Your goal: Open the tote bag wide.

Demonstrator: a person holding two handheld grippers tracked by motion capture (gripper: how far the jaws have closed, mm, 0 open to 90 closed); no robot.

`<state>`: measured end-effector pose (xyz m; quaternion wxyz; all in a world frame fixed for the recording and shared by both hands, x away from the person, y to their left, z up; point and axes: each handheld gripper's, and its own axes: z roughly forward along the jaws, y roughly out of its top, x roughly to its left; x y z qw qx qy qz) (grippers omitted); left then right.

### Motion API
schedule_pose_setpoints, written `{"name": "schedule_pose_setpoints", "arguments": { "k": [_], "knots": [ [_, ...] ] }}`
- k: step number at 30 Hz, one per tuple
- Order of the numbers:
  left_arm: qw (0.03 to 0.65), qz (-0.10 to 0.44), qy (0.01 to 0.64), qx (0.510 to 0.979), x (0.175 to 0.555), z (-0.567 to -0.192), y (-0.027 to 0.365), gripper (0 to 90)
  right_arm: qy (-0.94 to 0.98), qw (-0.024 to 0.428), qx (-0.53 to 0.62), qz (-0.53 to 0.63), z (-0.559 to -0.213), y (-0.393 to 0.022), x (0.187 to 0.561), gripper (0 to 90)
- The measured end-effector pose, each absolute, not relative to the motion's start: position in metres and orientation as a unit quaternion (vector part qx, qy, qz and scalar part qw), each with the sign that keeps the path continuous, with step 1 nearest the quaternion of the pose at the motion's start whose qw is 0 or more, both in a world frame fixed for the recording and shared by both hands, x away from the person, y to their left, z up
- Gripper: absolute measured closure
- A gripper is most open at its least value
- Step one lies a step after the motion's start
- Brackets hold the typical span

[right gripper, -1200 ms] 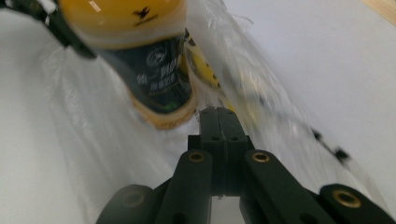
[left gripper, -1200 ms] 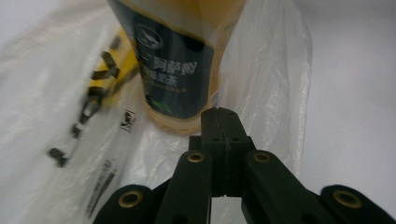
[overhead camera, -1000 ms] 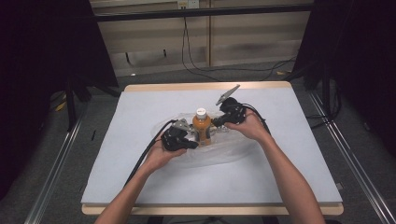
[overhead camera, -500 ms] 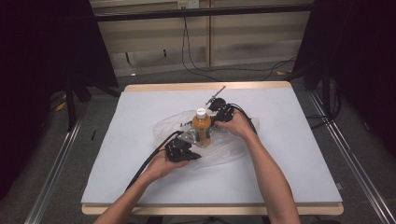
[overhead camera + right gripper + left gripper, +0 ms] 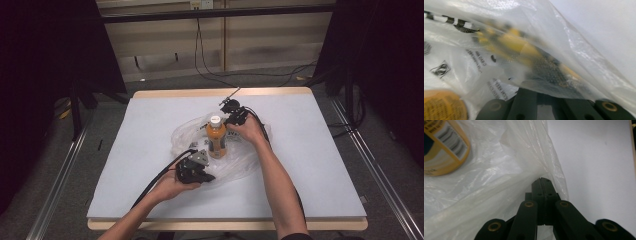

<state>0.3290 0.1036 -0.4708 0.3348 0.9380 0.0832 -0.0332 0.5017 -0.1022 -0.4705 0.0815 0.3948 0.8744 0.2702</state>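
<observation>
Pinching clear bag (image 5: 506,177) between left jaws

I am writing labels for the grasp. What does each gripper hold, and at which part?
Left gripper pinches an edge fold of the plastic bag. Right gripper's hold cannot be told; bag film covers it.

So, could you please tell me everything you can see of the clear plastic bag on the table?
The plastic bag is thin, translucent and crumpled, with black print on it. It lies spread on the white table, and an upright orange bottle with a white cap stands amid its folds. The left claw is shut on a fold at its near edge. The right claw is at its far side, its jaws draped in film.
</observation>
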Motion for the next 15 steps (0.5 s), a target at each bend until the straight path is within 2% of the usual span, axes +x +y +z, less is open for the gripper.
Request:
{"name": "schedule_pose_setpoints", "arguments": {
  "k": [3,6,15],
  "knots": [
    [0.327,-0.037,0.076,0.941,0.326,-0.469,0.105,90.0,0.872,0.094,0.397,0.27,-0.471,-0.102,0.503,90.0],
    [0.355,-0.053,0.093,0.929,0.328,-0.474,0.108,90.0,0.873,0.101,0.396,0.266,-0.471,-0.101,0.502,90.0],
    [0.387,-0.045,0.103,0.915,0.331,-0.468,0.113,90.0,0.869,0.091,0.382,0.302,-0.455,-0.106,0.491,90.0]
  ]
}}
